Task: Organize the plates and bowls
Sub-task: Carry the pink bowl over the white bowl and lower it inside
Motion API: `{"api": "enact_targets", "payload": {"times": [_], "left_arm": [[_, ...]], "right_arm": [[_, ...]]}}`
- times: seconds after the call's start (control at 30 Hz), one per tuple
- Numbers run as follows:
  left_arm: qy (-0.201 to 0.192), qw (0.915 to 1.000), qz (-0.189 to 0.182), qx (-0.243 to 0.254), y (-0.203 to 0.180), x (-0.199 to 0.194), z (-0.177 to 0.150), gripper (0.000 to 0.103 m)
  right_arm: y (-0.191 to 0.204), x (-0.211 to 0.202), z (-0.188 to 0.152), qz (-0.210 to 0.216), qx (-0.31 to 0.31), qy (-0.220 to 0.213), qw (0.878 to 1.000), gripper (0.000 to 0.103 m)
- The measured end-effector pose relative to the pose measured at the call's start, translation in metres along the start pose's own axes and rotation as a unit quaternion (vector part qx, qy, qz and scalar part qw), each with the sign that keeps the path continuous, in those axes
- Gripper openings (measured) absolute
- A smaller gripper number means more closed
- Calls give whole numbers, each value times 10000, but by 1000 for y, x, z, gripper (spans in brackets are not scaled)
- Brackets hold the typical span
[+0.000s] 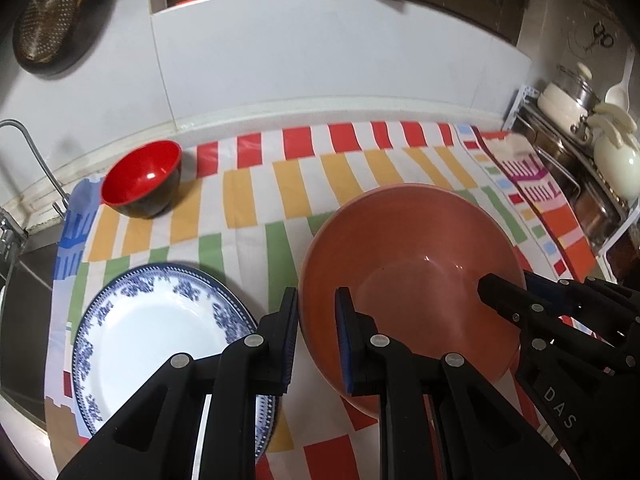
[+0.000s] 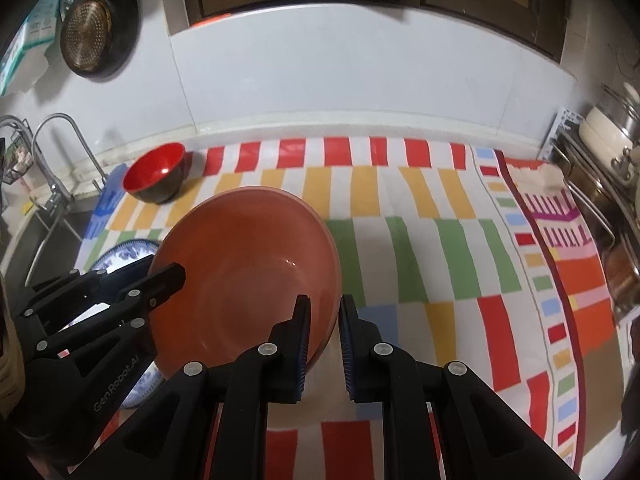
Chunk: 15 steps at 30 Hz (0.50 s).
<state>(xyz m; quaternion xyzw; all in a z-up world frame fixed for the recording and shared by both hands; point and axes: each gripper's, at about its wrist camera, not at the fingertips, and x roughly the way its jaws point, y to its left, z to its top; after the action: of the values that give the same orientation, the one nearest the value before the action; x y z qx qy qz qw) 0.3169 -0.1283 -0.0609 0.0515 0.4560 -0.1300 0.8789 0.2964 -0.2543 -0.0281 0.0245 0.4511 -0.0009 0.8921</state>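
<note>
A large terracotta-pink bowl (image 1: 416, 264) is held between both grippers, slightly tilted over the striped cloth (image 1: 248, 200). My left gripper (image 1: 317, 296) is shut on the bowl's left rim. My right gripper (image 2: 325, 300) is shut on its right rim (image 2: 334, 264). Each view also shows the other gripper clamped on the opposite rim: the right gripper (image 1: 520, 284) and the left gripper (image 2: 154, 270). A blue-patterned white plate (image 1: 160, 328) lies on the cloth to the bowl's left. A small red bowl with a black outside (image 1: 140, 176) stands at the far left of the cloth.
A sink with a curved tap (image 2: 60, 184) borders the cloth on the left. A metal rack with pots and a white ladle (image 1: 580, 120) stands at the right. Strainers (image 2: 86, 36) hang on the tiled wall. The cloth's right half (image 2: 460, 256) bears nothing.
</note>
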Motion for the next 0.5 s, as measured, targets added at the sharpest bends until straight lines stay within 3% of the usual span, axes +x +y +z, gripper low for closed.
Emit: {"api": "enact_targets", "payload": {"times": [0.5], "left_arm": [[406, 9991, -8, 133, -9, 23, -14, 20]], "right_arm": [[-13, 24, -24, 17, 154, 441, 9989, 16]]}}
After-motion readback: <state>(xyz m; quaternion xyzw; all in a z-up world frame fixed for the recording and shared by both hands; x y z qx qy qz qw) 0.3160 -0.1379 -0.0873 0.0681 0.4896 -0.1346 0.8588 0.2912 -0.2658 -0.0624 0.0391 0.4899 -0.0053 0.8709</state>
